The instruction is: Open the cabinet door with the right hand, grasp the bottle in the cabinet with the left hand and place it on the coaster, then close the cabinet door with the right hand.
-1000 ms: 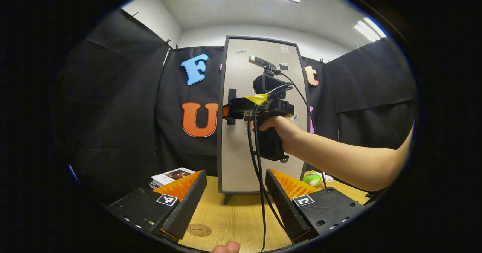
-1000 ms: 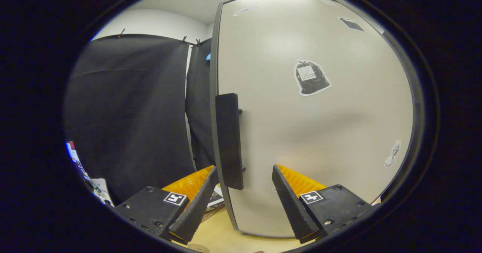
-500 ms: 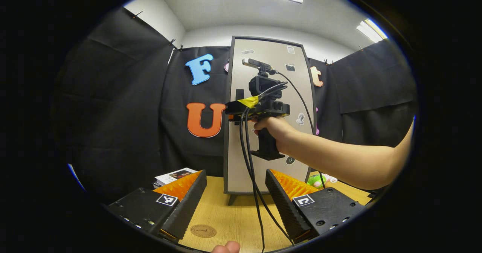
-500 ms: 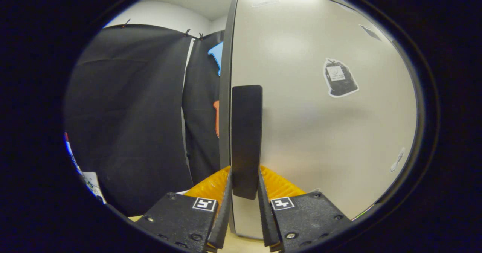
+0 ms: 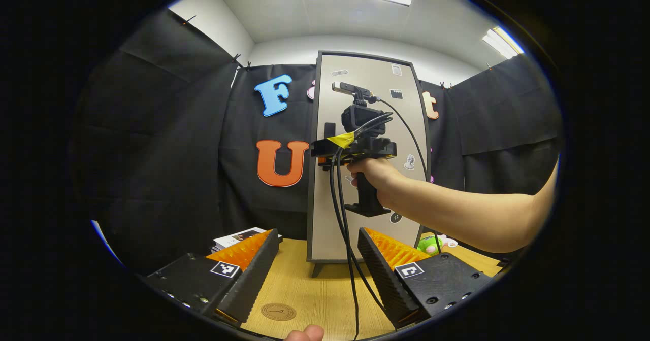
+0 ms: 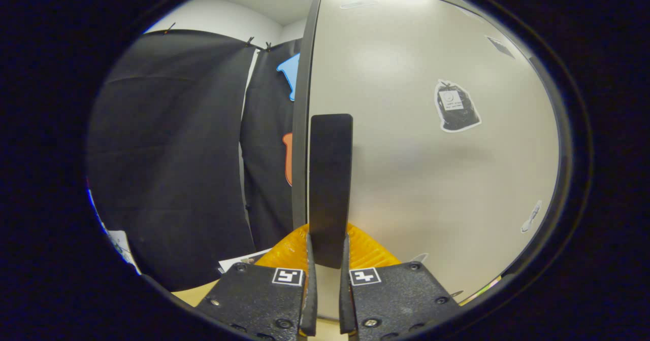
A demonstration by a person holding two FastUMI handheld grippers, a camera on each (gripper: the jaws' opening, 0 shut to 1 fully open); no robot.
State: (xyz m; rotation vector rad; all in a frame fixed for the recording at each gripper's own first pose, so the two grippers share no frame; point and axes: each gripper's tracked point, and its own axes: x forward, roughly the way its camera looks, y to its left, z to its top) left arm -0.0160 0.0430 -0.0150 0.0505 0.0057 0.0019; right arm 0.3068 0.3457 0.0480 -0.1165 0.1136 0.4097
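Jaws of right gripper [image 6: 325,260] pinch flat matte handle [image 6: 330,189].

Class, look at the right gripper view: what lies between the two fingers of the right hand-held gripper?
The cabinet door's dark vertical handle, its lower end clamped in the right hand-held gripper.

Your left gripper view sits back and low over the table [image 5: 315,290], facing the cabinet door [image 5: 368,128] head-on from a distance. Your right gripper view is pressed right up against that door [image 6: 431,178], looking along its handle [image 6: 330,189]. Both views share the door and handle [image 5: 328,130].
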